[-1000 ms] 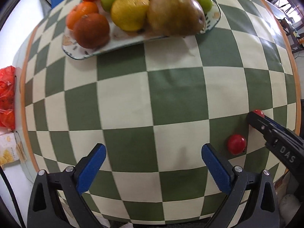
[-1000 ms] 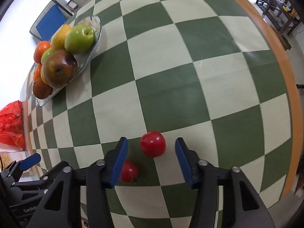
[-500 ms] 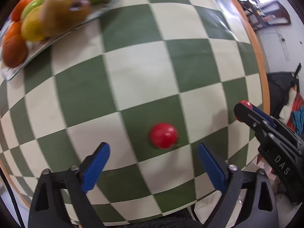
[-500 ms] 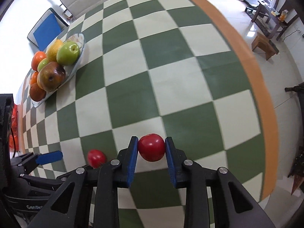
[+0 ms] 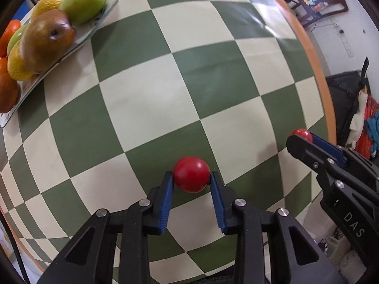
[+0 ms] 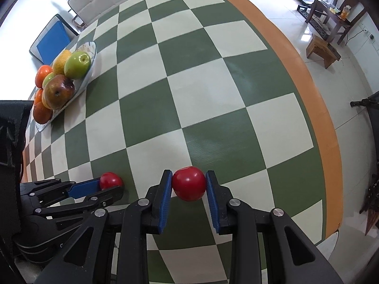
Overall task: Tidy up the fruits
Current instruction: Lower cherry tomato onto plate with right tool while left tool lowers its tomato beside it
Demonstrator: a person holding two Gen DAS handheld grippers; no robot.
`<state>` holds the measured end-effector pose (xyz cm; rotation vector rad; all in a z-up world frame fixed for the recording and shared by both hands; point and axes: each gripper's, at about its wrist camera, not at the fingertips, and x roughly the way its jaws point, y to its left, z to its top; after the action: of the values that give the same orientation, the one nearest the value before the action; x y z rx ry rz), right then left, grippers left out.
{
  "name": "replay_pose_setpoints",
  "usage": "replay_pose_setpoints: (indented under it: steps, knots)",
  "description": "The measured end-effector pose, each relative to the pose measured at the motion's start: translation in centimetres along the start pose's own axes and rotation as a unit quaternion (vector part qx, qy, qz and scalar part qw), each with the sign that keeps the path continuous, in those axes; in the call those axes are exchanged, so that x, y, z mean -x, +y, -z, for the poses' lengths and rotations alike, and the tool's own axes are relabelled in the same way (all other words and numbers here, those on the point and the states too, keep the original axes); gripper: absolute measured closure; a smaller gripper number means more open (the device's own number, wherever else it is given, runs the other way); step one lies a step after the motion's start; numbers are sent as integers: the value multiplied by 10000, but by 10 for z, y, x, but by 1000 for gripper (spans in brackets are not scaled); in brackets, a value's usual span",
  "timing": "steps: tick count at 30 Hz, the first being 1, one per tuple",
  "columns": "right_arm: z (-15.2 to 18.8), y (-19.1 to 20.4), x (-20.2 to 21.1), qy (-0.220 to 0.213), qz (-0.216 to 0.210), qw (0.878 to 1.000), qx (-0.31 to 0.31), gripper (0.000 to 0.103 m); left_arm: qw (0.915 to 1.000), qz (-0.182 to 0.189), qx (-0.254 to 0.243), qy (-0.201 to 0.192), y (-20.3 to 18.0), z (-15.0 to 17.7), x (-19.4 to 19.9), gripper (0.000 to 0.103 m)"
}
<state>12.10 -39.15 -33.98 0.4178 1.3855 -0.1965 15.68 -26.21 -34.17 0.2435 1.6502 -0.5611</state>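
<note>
Tongs left [image 5: 191, 179] and right [image 6: 188, 184] each pinch a glossy red round fruit.

A checked green-and-cream tablecloth [image 6: 213, 90] with an orange border [image 6: 305, 75] covered the table. Beyond its far end stood a grey chair [image 6: 99, 2] and a blue-cushioned one [image 6: 51, 42]. A wooden stool [image 6: 323, 49] sat on the tiled floor [image 6: 279, 7].

This looks like a home. The worktop [image 6: 213, 75] wears a green and white checked cloth. A plate [image 6: 91, 54] holds fruit, chairs [image 6: 101, 0] stand close, and a small wooden stool [image 6: 323, 49] sits on the shiny floor [image 6: 284, 7].
</note>
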Motion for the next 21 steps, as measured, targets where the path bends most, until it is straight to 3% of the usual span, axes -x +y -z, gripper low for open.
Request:
replay_pose_setpoints:
  steps: [6, 9, 16, 21]
  knots:
    - [-9, 18, 21, -220, -89, 9995, 231, 72, 9981, 292, 432, -326, 35, 5, 44, 75]
    - [-16, 38, 36, -377, -224, 9980, 465, 72, 9943, 419, 757, -615, 76, 23, 78, 75]
    - [-35, 121, 68, -679, -959, 9859, 1193, 72, 9748, 569, 1756, -1251, 177, 32, 161, 74]
    - [-47, 202, 54, -450, -1635, 9746, 1464, 72, 9563, 734, 2409, -1487, 238, 11, 172, 74]
